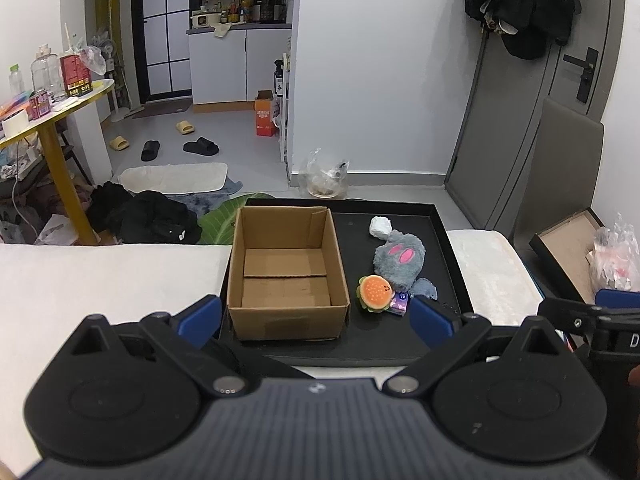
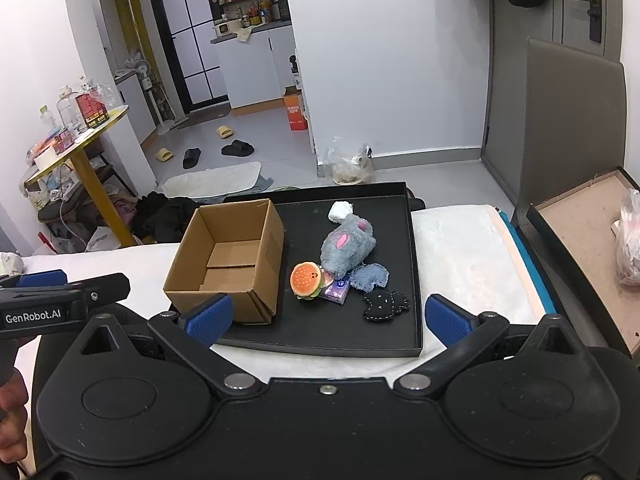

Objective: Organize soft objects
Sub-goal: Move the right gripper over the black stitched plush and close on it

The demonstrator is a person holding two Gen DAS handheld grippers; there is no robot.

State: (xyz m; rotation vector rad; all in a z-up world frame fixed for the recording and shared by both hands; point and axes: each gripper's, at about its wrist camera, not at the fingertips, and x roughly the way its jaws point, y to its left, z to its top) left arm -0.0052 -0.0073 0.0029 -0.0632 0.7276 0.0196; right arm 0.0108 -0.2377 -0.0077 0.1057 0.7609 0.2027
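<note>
Both grippers stood wide open and empty, held back at the near edge of the black tray (image 2: 416,280). We found the cardboard box (image 2: 228,260) empty on the tray's left half, directly ahead of the left gripper (image 1: 316,320). The soft items lay clustered to its right: a grey plush (image 2: 348,246), a burger plush (image 2: 307,280), a purple tissue pack (image 2: 338,291), a blue felt piece (image 2: 372,276), a black felt piece (image 2: 386,306). We judged the right gripper (image 2: 328,318) nearer, the cluster straight ahead between its jaws, the grey plush's long axis running away from them.
</note>
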